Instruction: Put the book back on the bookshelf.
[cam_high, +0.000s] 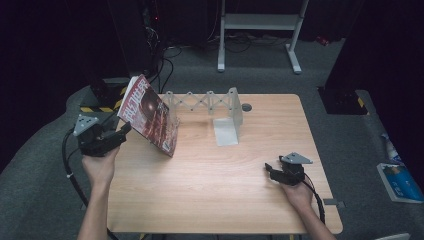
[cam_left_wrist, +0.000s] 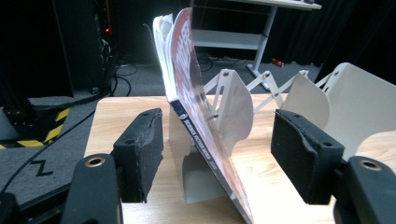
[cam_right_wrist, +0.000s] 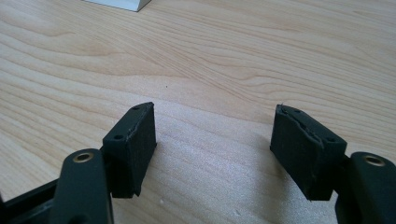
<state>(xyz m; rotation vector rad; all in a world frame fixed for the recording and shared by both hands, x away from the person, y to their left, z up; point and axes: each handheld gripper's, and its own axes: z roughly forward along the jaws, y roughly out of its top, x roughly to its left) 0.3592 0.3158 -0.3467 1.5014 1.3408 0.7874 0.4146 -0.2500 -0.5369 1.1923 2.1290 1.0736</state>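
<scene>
Leaning on its lower corner, the magazine (cam_high: 150, 116) tilts spine-down, its long axis sloping toward the folding rack (cam_high: 212, 102). Left gripper (cam_left_wrist: 217, 154) jaws stand wide beside the spine; right gripper (cam_right_wrist: 215, 149) gapes over bare table (cam_high: 225, 175).

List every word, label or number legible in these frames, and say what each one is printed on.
Red-covered magazine, front: large white characters, too blurred to read.
Magazine spine: a line of small white capitals, not legible.
Blue-and-white packet on the floor: printing too small to read.
Nothing else carries text; the open left claw has none.
</scene>
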